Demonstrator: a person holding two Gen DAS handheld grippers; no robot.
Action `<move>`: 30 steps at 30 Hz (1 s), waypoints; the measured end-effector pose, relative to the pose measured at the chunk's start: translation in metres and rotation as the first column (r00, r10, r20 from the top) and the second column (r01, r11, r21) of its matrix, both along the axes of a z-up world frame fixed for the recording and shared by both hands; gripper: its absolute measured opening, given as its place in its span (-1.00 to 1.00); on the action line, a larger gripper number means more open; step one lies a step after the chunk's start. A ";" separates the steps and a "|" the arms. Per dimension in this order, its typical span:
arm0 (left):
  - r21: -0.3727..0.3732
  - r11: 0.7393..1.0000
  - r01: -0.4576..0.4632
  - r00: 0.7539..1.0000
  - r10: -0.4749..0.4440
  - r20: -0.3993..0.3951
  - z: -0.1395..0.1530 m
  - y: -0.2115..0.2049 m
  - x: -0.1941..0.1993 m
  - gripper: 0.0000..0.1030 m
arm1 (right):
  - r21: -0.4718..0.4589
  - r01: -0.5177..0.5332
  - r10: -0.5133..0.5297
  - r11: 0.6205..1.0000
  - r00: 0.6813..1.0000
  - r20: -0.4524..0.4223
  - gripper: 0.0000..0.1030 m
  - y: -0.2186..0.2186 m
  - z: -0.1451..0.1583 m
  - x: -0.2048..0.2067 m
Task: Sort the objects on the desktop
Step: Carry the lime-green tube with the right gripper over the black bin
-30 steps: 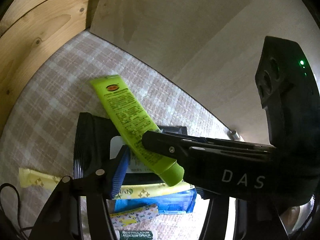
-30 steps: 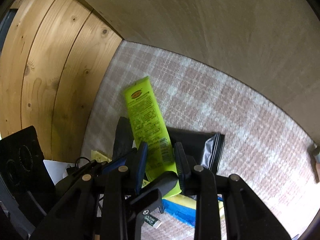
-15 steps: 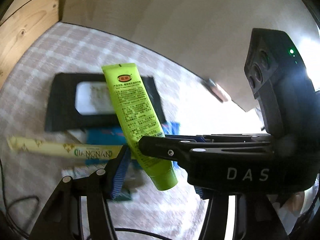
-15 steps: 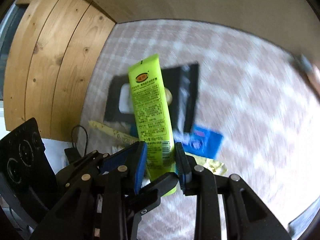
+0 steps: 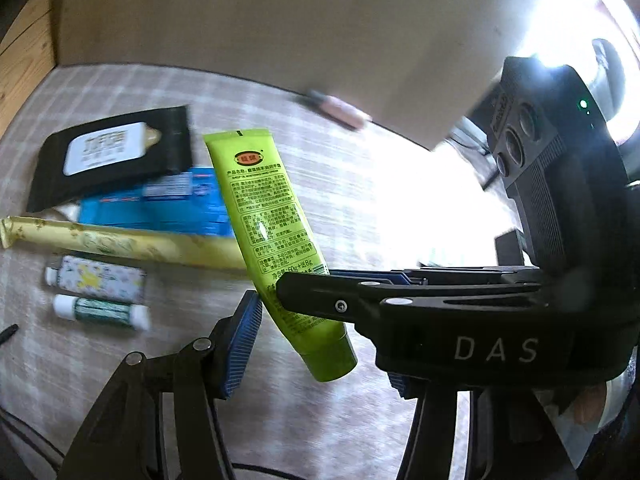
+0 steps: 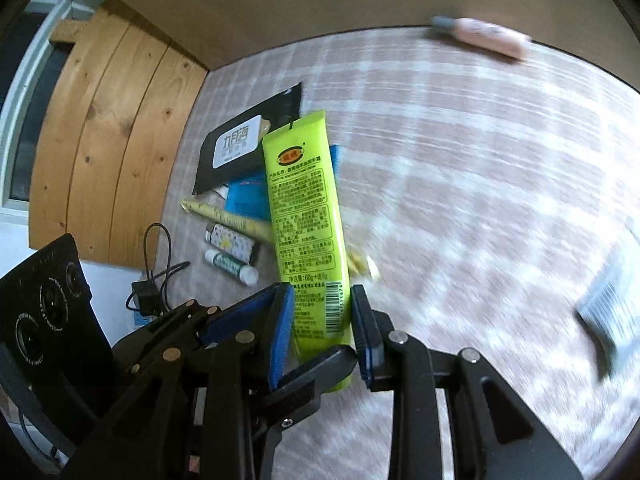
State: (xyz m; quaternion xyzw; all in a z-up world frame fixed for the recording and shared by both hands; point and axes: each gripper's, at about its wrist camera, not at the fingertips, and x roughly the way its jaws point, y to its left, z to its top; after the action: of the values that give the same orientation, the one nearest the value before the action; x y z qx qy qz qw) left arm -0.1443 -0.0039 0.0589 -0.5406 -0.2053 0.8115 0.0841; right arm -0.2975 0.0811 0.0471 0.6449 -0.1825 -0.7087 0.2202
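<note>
A lime-green hand-cream tube (image 6: 304,208) is clamped near its cap end by my right gripper (image 6: 322,320), held above the checked cloth. In the left wrist view the same tube (image 5: 268,216) sits between my left gripper's blue pads (image 5: 240,344), with the right gripper's black finger (image 5: 400,300) crossing in front; the left jaws stand wide and whether a pad touches the tube is unclear. Below lie a black wipes pack (image 5: 112,156), a blue pack (image 5: 160,208), a long yellow sachet (image 5: 120,240), a patterned small tube (image 5: 96,284) and a green lip balm (image 5: 100,312).
A pink tube (image 6: 484,36) lies at the cloth's far edge. A grey barcoded packet (image 6: 612,304) lies at the right. A wooden panel (image 6: 112,128) stands left; a black cable and plug (image 6: 152,280) lie beside the cloth.
The green tube has been lifted off the pile and carried up and right. The black pack, blue pack and sachet now lie uncovered below. Both views are motion-blurred.
</note>
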 end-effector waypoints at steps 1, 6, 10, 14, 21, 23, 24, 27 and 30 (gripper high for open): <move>0.002 1.000 0.014 1.000 -0.014 -0.002 0.003 0.007 0.001 0.03 | 0.001 0.015 -0.015 1.000 1.000 -0.008 -0.45 0.007 0.004 0.006; 0.001 0.992 0.124 0.992 -0.124 -0.035 0.027 0.052 0.009 0.03 | 0.011 0.106 -0.105 0.994 0.993 -0.047 -0.45 0.062 0.024 0.035; 0.003 0.974 0.225 0.972 -0.225 -0.062 0.038 0.105 0.001 0.03 | 0.021 0.198 -0.196 0.980 0.978 -0.076 -0.45 0.115 0.040 0.058; 0.011 0.941 0.338 0.939 -0.336 -0.079 0.051 0.161 0.001 0.03 | 0.046 0.287 -0.281 0.957 0.954 -0.105 -0.45 0.168 0.055 0.087; 0.029 0.864 0.503 0.863 -0.499 -0.082 0.062 0.252 0.009 0.03 | 0.069 0.446 -0.438 0.892 0.892 -0.111 -0.44 0.257 0.063 0.150; 0.037 0.839 0.542 0.839 -0.539 -0.079 0.063 0.279 0.012 0.03 | 0.084 0.482 -0.472 0.872 0.874 -0.112 -0.44 0.276 0.064 0.167; 0.040 0.829 0.558 0.828 -0.555 -0.078 0.063 0.289 0.013 0.03 | 0.089 0.497 -0.487 0.863 0.866 -0.113 -0.44 0.283 0.064 0.176; 0.042 0.795 0.605 0.796 -0.600 -0.081 0.068 0.323 0.018 0.03 | 0.097 0.548 -0.538 0.831 0.835 -0.114 -0.44 0.311 0.068 0.198; 0.042 0.762 0.646 0.762 -0.641 -0.088 0.073 0.350 0.023 0.03 | 0.105 0.591 -0.579 0.800 0.806 -0.121 -0.44 0.335 0.072 0.218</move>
State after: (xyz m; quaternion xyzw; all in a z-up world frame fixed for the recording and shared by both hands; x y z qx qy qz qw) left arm -0.1210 0.3463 0.1320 -0.5469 -0.0327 0.7436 0.3833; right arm -0.0793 0.4160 0.1190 0.5407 -0.3140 -0.7790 -0.0470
